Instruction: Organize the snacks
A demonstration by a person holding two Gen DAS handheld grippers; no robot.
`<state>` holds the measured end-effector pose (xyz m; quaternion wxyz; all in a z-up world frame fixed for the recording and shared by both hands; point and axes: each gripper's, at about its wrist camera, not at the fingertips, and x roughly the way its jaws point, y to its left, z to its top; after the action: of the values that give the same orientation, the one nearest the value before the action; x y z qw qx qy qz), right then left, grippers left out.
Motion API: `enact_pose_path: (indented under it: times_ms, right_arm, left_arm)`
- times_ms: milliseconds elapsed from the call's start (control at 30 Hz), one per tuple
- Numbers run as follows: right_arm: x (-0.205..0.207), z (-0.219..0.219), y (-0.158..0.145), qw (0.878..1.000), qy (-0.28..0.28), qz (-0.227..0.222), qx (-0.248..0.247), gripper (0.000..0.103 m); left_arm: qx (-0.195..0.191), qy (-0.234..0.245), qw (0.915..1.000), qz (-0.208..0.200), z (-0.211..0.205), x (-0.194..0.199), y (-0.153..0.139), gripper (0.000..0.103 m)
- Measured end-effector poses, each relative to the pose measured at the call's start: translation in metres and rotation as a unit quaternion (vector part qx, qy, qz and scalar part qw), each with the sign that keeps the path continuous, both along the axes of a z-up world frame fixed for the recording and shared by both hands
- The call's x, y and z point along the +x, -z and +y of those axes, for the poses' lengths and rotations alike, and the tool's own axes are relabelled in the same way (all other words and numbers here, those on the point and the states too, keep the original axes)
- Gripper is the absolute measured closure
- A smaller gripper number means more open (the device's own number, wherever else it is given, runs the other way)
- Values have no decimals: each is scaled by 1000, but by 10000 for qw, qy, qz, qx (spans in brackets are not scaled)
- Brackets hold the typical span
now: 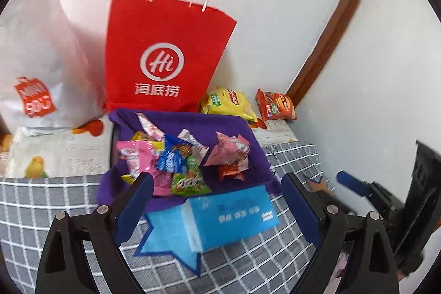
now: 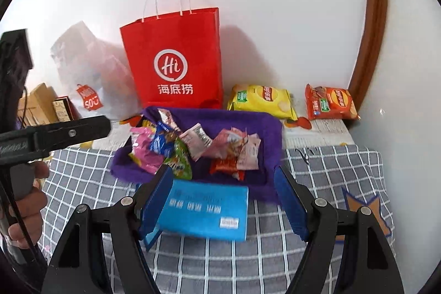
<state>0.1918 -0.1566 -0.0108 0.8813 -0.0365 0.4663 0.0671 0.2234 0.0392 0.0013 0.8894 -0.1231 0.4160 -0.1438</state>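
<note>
Both views look down over a grey-and-white checked cloth (image 1: 41, 211) on which a shallow purple felt tray (image 1: 242, 128) sits at centre frame, holding a heap of small bright snack packets (image 1: 171, 159), pink, blue, green and red. Behind the tray a tall red paper carrier bag with white cord handles (image 1: 165, 51) stands against the wall, and to its right, in the right-middle of the frame, a yellow crisp packet (image 2: 261, 99) and an orange-red crisp packet (image 2: 329, 102) lie outside the tray. A pale blue soft tissue pack (image 2: 204, 211) lies just in front of the tray. The left gripper (image 1: 217, 200) has its jaws wide apart around nothing, the tissue pack showing below and between them but untouched; the right gripper (image 2: 223, 192) likewise stands with jaws apart and empty. Judging by this, the sorting is between picks, with the two crisp packets seemingly left to gather. The next move would call for reaching over the tray toward a crisp packet and closing gently on its crinkly, air-filled body.
</note>
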Motion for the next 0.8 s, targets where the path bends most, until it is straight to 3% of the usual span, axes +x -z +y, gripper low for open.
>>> enact_pose_path:
  times_ms: [67,167,267,567,800]
  right_arm:
    - [-14,-3,-7,9999,27,-99,42,26]
    - [-34,-9,-16,9996,56,-232,120,10]
    - [-52,-11,-22,9991,93,-394,-83,5]
    - [-96,-32,-28,9991,285,-291,-122,1]
    - [-118,-43,-37,9984,383,-404,-108,1]
  left_arm:
    - [150,-133,9998,-5,-2,-12,0,10]
    - [393,-361,9986,-39,-6,-32,1,10]
    - [593,-487,9970,-70,-11,-53,-1,9]
    - [1199,-716,9897,-323,-31,-115,-18,9]
    - [1268,-622,9890,-448,-48,-138,-28,9]
